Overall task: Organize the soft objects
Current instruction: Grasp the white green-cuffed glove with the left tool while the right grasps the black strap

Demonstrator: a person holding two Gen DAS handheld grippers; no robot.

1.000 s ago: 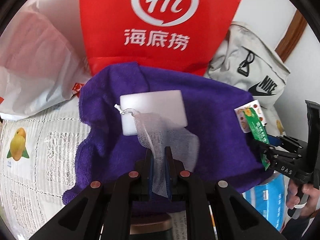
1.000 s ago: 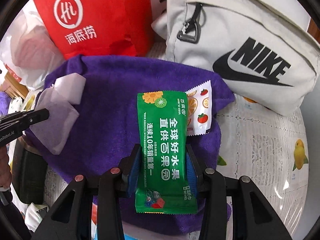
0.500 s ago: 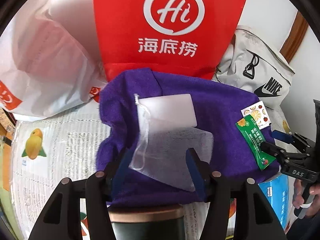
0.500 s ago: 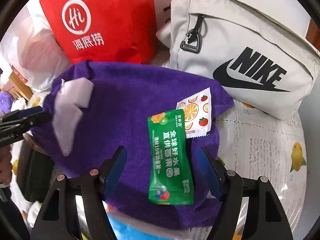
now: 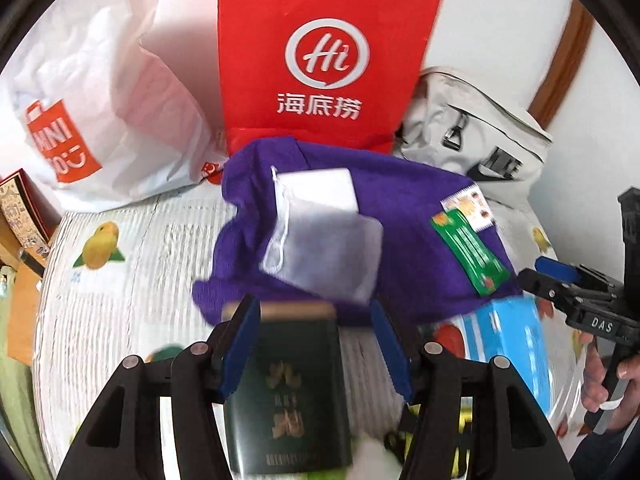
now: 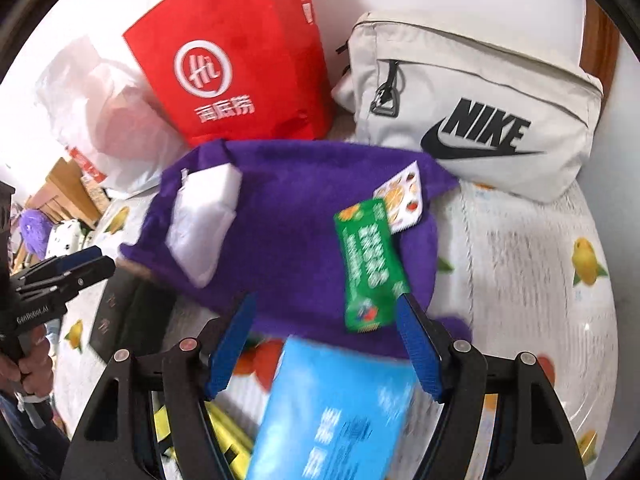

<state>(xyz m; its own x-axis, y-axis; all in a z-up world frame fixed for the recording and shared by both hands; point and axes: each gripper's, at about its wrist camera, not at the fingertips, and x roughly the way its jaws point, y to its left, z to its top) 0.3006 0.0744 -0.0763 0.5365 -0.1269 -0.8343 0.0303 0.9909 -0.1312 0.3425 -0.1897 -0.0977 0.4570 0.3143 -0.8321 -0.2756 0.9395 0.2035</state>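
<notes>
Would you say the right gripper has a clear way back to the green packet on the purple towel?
Probably yes: the right gripper is open, and the green packet lies uncovered on the purple towel, just ahead of it.

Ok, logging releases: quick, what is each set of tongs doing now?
Left tongs: open, holding nothing, mesh pouch released.
Right tongs: open, holding nothing, green sachet released.
</notes>
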